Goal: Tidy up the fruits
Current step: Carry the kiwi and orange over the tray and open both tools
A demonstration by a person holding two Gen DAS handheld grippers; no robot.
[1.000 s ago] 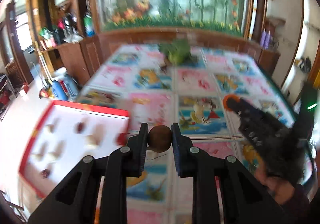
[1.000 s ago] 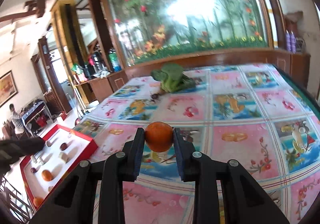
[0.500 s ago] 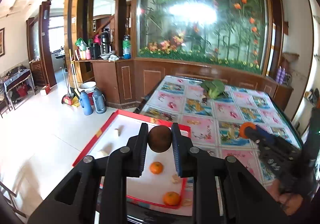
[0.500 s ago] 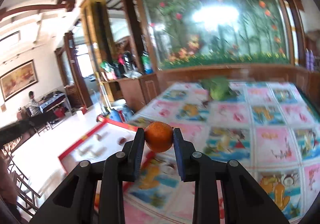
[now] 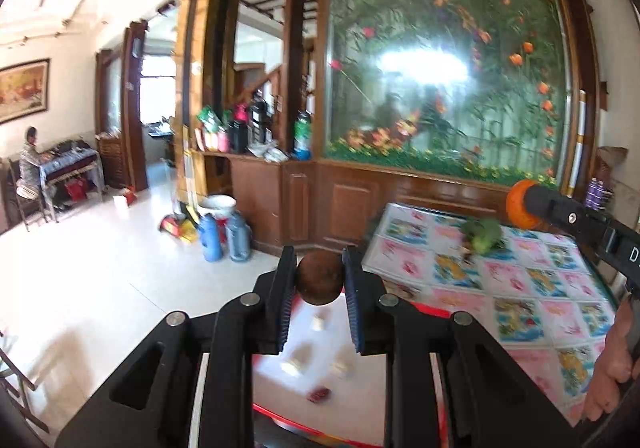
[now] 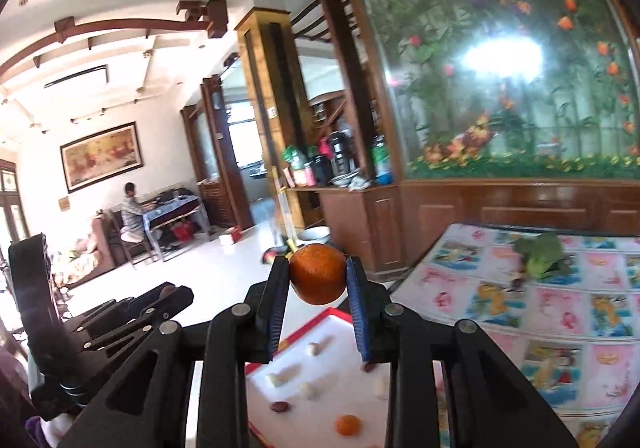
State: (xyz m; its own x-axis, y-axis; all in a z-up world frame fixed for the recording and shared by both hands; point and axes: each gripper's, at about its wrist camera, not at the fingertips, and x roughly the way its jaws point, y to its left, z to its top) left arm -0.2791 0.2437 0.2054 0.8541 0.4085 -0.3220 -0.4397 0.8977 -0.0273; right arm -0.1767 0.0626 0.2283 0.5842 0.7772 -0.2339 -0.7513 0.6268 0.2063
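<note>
My left gripper (image 5: 320,270) is shut on a round brown fruit (image 5: 320,284), held in the air above a white tray with a red rim (image 5: 424,310). My right gripper (image 6: 318,270) is shut on an orange (image 6: 318,280), also held above the tray (image 6: 308,328). In the left wrist view the right gripper (image 5: 526,203) shows at the right with the orange (image 5: 515,208) at its tip. In the right wrist view the left gripper (image 6: 172,296) is at the lower left. A small orange (image 6: 347,424) and several small pale and dark red pieces lie in the tray.
The tray sits at the left end of a table under a flowered cloth (image 5: 520,288). Leafy greens (image 5: 484,234) lie at the table's far end. Beyond stand a wooden cabinet and a glass flower panel. Blue jugs (image 5: 224,238) stand on the floor. A person sits far left.
Both cameras have tilted up and swung left, so the tray has slid down under the fingers and more of the room shows. Each gripper still holds its fruit.
</note>
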